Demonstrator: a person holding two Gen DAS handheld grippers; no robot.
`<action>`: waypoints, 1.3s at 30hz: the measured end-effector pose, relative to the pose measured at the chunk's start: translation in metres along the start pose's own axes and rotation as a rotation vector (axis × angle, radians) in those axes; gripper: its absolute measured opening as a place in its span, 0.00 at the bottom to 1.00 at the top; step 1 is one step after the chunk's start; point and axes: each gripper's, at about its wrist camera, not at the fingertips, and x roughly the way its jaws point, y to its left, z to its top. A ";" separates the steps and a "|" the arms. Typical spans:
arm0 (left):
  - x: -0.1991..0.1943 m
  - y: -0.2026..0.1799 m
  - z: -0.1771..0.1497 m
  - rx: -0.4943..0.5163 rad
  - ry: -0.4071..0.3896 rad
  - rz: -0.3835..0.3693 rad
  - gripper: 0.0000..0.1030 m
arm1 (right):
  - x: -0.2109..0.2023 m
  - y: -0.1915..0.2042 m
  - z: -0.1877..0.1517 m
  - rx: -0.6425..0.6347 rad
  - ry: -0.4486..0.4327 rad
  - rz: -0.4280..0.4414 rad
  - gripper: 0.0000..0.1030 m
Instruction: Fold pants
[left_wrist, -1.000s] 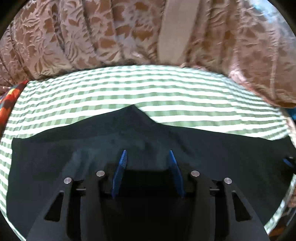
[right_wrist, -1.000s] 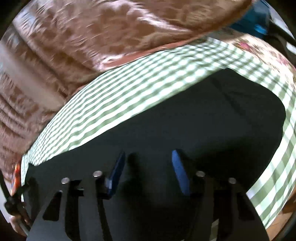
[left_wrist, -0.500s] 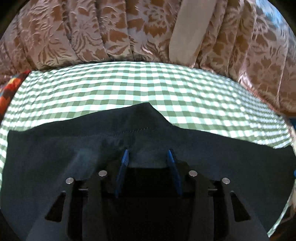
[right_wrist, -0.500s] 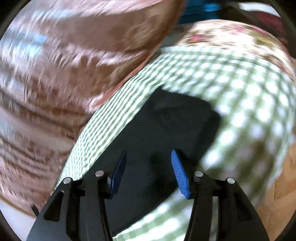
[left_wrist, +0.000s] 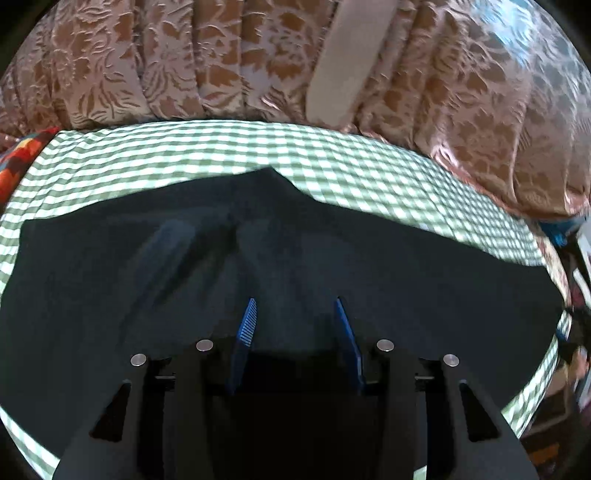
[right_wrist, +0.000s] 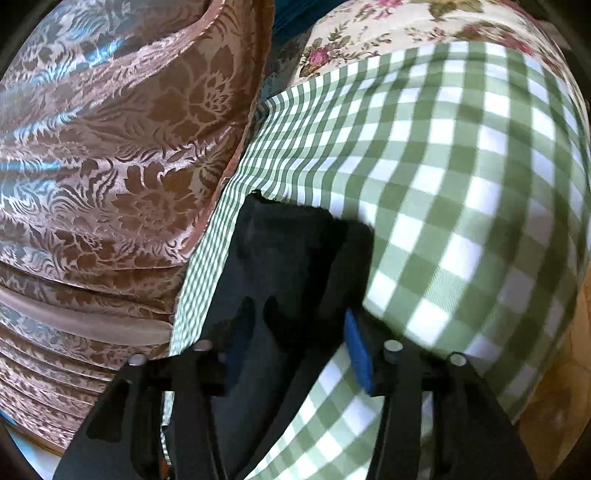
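Observation:
Dark navy pants (left_wrist: 295, 258) lie spread flat across a green-and-white checked cloth (left_wrist: 258, 147). My left gripper (left_wrist: 295, 314) is open, its blue fingertips (left_wrist: 248, 325) just above the middle of the pants, holding nothing. In the right wrist view one narrow end of the pants (right_wrist: 280, 251) lies on the checked cloth (right_wrist: 461, 184). My right gripper (right_wrist: 295, 332) is open and low over that end. Its blue right finger (right_wrist: 356, 350) sits at the pants' edge; the left finger is dark against the fabric.
A brown floral curtain (left_wrist: 221, 62) hangs behind the checked surface and shows in the right wrist view (right_wrist: 122, 166). A floral fabric (right_wrist: 369, 29) lies beyond the cloth. An orange patterned item (left_wrist: 18, 162) is at far left. Wooden floor (right_wrist: 554, 406) shows at right.
My right gripper has swung to the right end of the pants and dropped low over it. My left gripper stayed open over the middle and drew back slightly.

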 end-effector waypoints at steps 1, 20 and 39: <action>0.000 0.000 -0.003 0.005 0.007 0.005 0.42 | 0.002 0.001 0.002 -0.009 -0.001 -0.020 0.21; -0.031 0.008 -0.012 -0.116 0.037 -0.270 0.42 | 0.022 0.211 -0.146 -0.698 0.277 0.245 0.14; -0.013 0.019 -0.003 -0.323 0.145 -0.576 0.54 | 0.082 0.240 -0.345 -1.286 0.486 0.146 0.18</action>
